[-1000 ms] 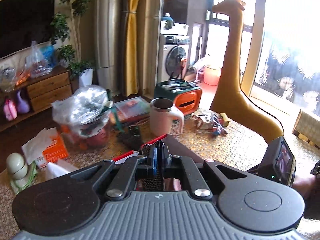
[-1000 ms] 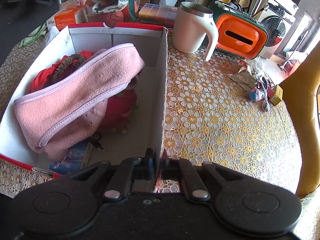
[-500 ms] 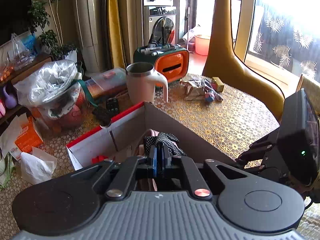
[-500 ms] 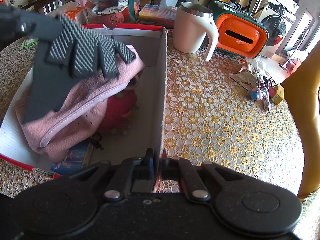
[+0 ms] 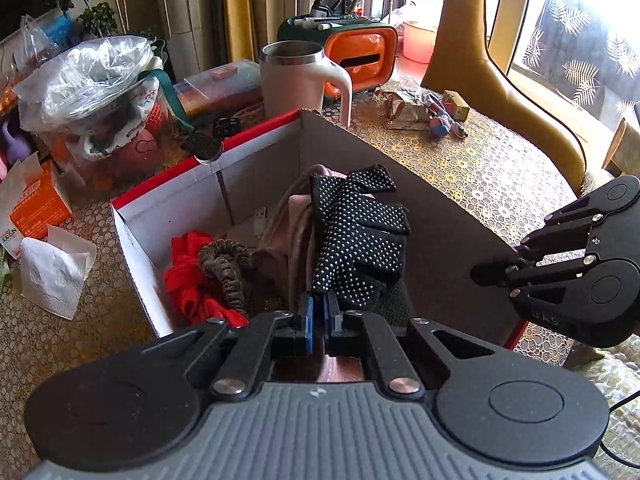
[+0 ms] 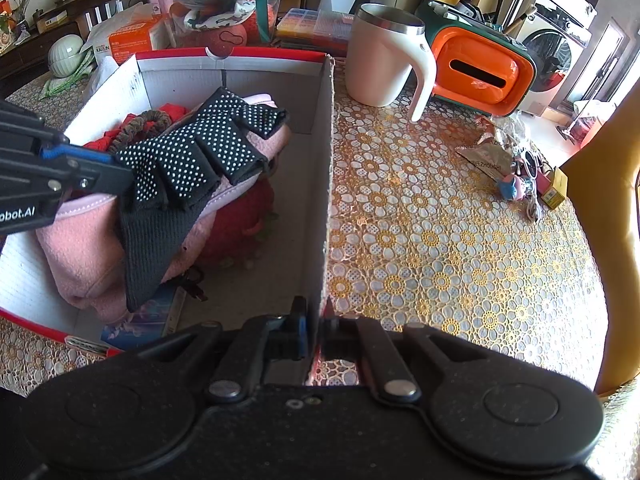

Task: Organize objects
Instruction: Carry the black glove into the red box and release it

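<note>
L tool (image 5: pixel 316 322) is pressed together on the cuff of a black dotted glove (image 6: pixel 192 168); the glove is pinched, not yet released. The glove's long axis runs from the L tool's tips out toward the box's (image 6: pixel 326 184) far corner, fingers leading, cuff hanging down. The glove is held over the box interior & draped on a pink cloth (image 6: pixel 80 248); whether its weight rests there fully can't be told.

R tool (image 6: pixel 316 322) is closed on the box's near-right wall, rim pinched between the jaws, so the box is likely being steadied. The L tool is the nearer one to the glove; the R is kept at the wall, apart from it.

Box contents, as seen: pink cloth in the middle, red fabric (image 5: pixel 192 276) & a brown scrunchie (image 5: pixel 224 264) toward the left wall, something red & fuzzy under the pink cloth, a flat printed card on the floor near the front. Free floor is left along the right wall.

Judged: the placing step is nearly done. Next move probably needs only an opening of the L tool, w/ the glove dropping onto the pile. Risk: cuff snagging on a pad.

Outside the box, on the bench (image 6: pixel 440 240): a mug (image 6: pixel 384 64), an orange case (image 6: pixel 484 72), small bits near the far edge.
</note>
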Available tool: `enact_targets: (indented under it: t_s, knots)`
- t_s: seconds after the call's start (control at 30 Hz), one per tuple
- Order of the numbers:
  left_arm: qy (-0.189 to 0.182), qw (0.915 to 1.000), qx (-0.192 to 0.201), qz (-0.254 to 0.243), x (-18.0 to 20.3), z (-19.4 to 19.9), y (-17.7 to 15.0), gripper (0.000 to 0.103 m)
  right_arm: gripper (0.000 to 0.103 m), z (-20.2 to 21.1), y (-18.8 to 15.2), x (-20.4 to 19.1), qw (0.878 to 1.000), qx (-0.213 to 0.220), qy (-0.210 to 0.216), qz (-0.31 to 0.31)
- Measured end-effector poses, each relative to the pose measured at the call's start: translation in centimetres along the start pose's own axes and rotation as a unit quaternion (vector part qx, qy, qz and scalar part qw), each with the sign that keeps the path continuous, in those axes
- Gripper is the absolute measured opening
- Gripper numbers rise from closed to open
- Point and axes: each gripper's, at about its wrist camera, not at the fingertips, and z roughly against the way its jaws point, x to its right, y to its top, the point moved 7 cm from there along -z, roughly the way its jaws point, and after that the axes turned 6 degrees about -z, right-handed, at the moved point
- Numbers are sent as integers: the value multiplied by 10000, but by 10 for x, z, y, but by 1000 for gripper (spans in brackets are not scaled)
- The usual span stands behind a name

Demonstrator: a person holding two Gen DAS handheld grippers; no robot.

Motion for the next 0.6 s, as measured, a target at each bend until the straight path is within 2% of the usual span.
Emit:
enact_targets:
  t_s: [0.13, 0.37, 0.43, 0.53, 0.57, 0.6]
  knots:
    - [-81, 9999, -74, -28, 2, -2, -7, 5, 5, 1, 0, 1, 10000, 3, -12, -6]
    - [-58, 9999, -129, -70, 5, 0, -18, 12, 6, 1, -1, 1, 10000, 1, -56, -14]
    - [-16, 9999, -123, -55, 5, 2, -21, 19, 6, 1, -1, 0, 10000, -2, -73, -13]
    - [15, 10000, -50, -50, 5, 8, -24, 44, 6, 1, -1, -1, 10000, -6, -93, -11]
    - [24, 10000, -10, -50, 6, 11, -25, 58, 6, 1, -1, -1, 9999, -6, -100, -12]
    - [46, 10000, 43, -55, 6, 14, -26, 63, 6, 1, -1, -1, 9999, -7, -109, -10]
